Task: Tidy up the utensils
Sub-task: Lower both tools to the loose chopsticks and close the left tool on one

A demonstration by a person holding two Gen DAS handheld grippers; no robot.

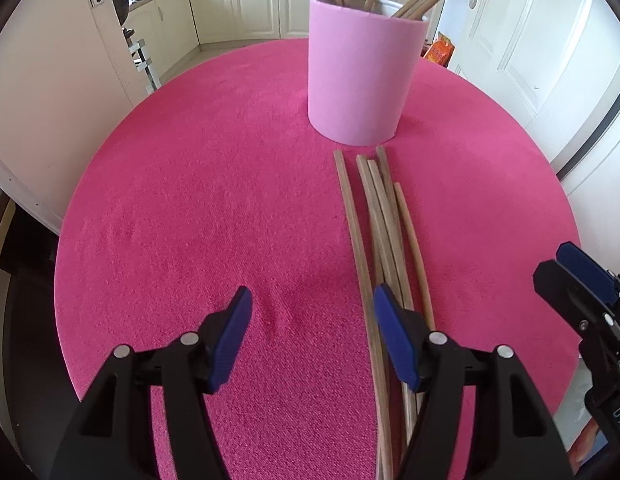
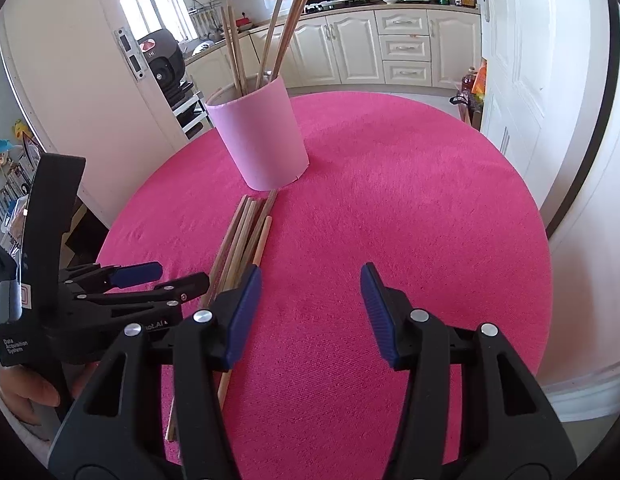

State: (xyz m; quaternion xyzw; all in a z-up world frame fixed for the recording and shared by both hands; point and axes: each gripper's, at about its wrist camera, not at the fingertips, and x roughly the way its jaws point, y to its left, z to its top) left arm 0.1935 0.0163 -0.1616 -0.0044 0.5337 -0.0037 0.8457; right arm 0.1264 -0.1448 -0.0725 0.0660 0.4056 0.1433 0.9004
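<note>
Several wooden chopsticks lie side by side on the pink round table, pointing toward a pink cylindrical holder that has several chopsticks standing in it. My left gripper is open and empty, low over the table, its right finger over the near ends of the chopsticks. My right gripper is open and empty, just right of the chopsticks. The holder stands beyond them. The left gripper shows at the left of the right wrist view.
Kitchen cabinets and a counter with pans stand behind the table. A white door is at the right. The right gripper shows at the right edge of the left wrist view.
</note>
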